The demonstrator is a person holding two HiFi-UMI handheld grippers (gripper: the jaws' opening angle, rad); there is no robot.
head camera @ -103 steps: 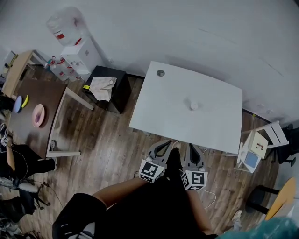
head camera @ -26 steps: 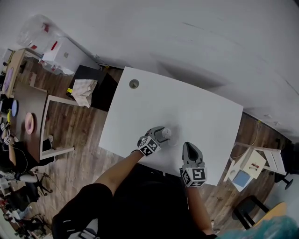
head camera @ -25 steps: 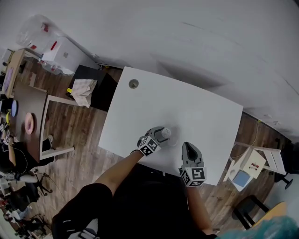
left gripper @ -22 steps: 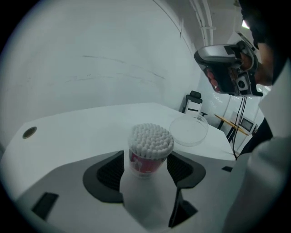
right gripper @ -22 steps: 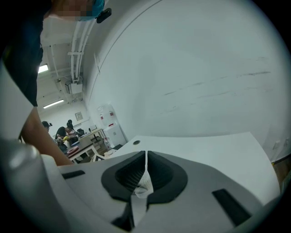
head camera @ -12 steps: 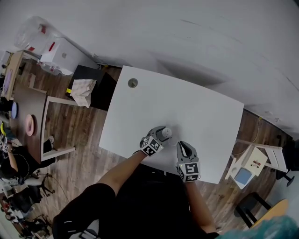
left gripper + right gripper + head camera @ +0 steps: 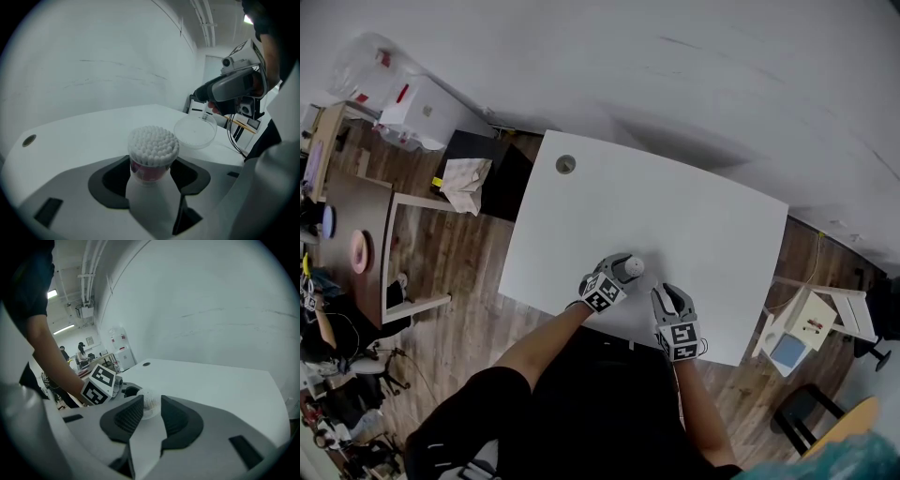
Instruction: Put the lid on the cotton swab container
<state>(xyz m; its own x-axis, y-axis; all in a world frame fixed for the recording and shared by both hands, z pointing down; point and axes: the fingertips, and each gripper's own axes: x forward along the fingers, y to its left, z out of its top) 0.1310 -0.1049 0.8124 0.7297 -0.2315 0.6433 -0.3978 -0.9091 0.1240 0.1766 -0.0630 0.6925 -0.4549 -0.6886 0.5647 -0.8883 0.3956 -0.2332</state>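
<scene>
Right up close in the left gripper view, the left gripper (image 7: 153, 162) has the cotton swab container (image 7: 153, 149) standing upright between its jaws at frame centre, white swab heads crowning above the rim. Those jaws have just been closing, and the dark pads now look pressed against the cup's sides, so I call that a brace. No lid on it yet.

Just past it, right of centre, the clear lid (image 7: 194, 132) lies on the white table (image 7: 89, 129), close to the container and apparently apart from it. It looks to be open side up.

Above the lid, upper right, comes the right gripper (image 7: 149, 405). Its own view shows its jaws a narrow gap apart, swab heads showing through the gap. I can make out nothing pinched there.

So the job in hand is the pickup. To do it well, I'd say nip the lid by its thin rim, squarely, because clear plastic like that will likely slip. If it really is open side up, turn it over before it goes on. Then centre it over the swabs and bring it straight down and level, or the heads may snag the edge. The left side should simply hold firm and upright.

Farther off, the tabletop runs to a round hole (image 7: 565, 164) at upper left in the head view.
</scene>
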